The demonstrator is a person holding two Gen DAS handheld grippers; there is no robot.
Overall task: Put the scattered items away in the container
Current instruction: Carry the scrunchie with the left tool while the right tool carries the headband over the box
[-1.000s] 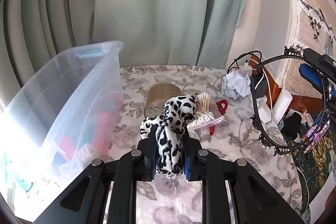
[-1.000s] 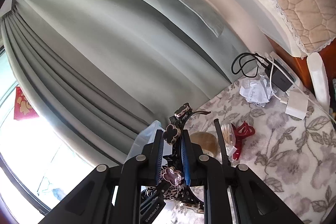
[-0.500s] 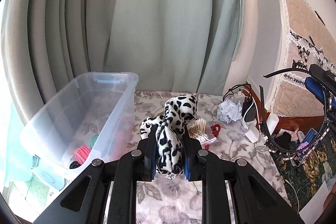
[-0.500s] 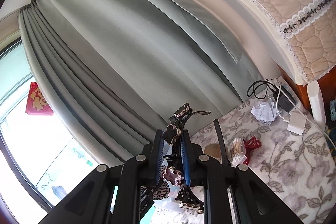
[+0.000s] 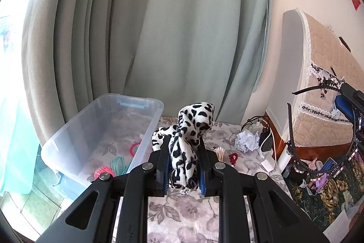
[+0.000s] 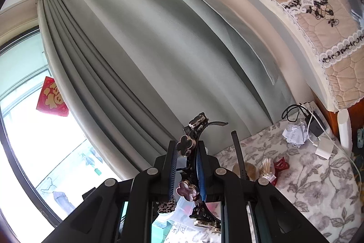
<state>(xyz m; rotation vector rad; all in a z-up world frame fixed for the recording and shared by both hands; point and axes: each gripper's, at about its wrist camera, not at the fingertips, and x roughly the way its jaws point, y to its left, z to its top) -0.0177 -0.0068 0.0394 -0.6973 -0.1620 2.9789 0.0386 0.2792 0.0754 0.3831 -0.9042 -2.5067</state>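
Red paper hanging [image 6: 51, 97], gold character, unreadable.

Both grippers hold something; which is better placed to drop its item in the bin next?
Probably left: the left gripper grips the spotted cloth right beside the open bin; the right gripper, holding the headband, faces the curtain.

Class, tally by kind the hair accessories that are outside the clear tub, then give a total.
Headbands: 2, namely the spotted fabric headband in the left gripper and the black clover headband in the right gripper.
Claw clips: 1, the red claw clip on the table.
Total: 3.
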